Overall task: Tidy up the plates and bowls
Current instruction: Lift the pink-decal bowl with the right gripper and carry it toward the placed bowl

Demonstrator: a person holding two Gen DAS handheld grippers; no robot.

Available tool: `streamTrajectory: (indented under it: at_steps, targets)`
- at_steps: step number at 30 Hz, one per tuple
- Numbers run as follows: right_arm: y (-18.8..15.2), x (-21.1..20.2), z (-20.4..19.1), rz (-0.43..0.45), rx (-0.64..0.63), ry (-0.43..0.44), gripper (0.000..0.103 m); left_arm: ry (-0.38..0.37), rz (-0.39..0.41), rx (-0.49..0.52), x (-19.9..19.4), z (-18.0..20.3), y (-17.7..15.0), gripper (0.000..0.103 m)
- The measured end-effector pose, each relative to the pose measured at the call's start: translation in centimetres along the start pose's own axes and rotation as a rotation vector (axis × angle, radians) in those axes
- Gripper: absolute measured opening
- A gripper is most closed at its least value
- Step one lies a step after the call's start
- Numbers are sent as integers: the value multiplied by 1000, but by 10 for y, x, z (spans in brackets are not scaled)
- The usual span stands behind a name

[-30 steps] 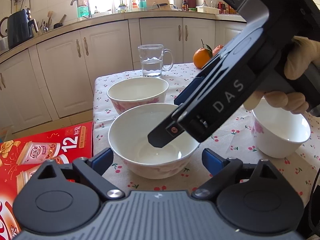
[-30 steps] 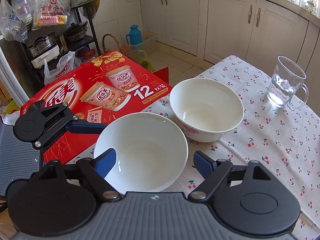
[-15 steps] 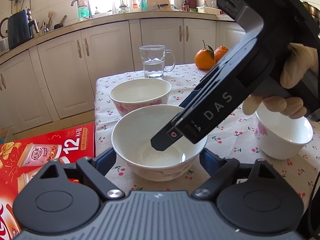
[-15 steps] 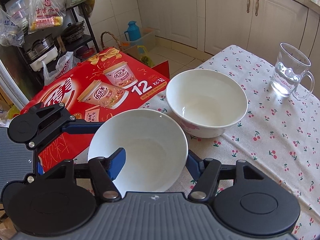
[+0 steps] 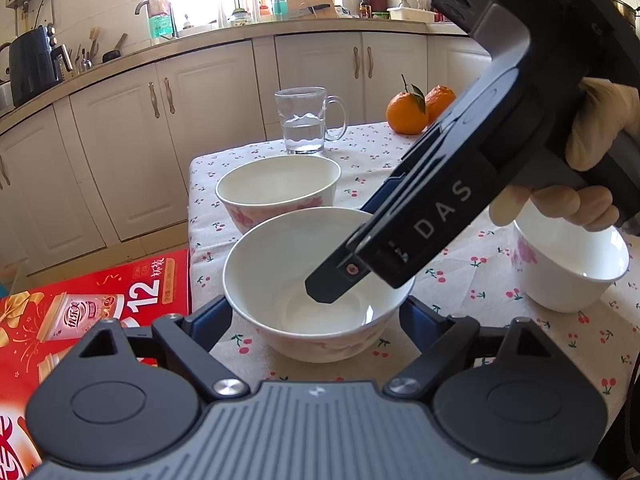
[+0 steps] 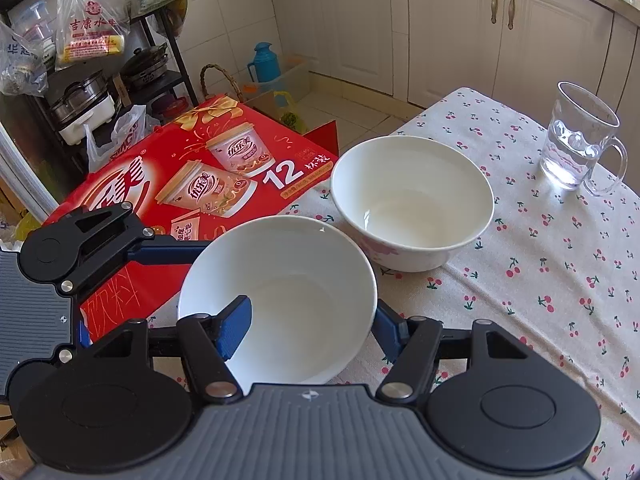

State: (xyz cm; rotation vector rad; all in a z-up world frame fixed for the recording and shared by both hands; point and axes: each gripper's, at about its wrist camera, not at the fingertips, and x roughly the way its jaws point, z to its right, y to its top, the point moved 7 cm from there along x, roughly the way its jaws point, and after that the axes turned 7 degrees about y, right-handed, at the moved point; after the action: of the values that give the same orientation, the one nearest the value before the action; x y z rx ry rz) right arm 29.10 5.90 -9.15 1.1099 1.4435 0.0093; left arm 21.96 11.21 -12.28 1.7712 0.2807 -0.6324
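Obs., desk with cherry-print cloth [image 5: 460, 288], three white bowls on it

- Near bowl [image 5: 320, 344]: sits upright at the desk's corner, directly at 12 o'clock from the left tongs [image 5: 316, 312]. Both sets of tongs are on this one bowl.
- Left tongs: one blue finger on each side of the near bowl, at its 9 and 3 o'clock, low on the outer wall. The jaws have just been closing with the bowl between them, and the pads now sit against the wall, so I read this as clamped on the near bowl.
- Right tongs [image 6: 310, 328]: come in steeply from 2 o'clock in the left wrist view, carried by a gloved hand [image 5: 592, 152]. One finger reaches down inside the bowl and the other stays outside its wall, with the jaws drawn together on that wall.
- Second bowl [image 5: 276, 184]: at 11 o'clock from the near bowl, just beside it, rims close. Whether they touch I cannot tell. Pink flower print on the outside.
- Third bowl [image 5: 568, 276]: at 3 o'clock, well apart, partly behind the gloved hand.
- Glass mug [image 5: 304, 124]: at 12 o'clock beyond the second bowl, some water in it, handle to the right.
- Two oranges [image 5: 408, 116]: at 1 o'clock by the desk's far edge, touching each other.
- Red carton [image 5: 80, 308]: printed with cups and a "12", lying off the desk at 9 o'clock, lower than the cloth
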Motion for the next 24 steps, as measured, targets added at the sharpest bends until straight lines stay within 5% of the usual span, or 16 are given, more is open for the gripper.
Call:
streamTrajectory:
  at_steps: [24]
  targets:
    - [-26, -54, -7, 60, 17, 4, 71, -57, 8, 34, -34, 35, 18, 90]
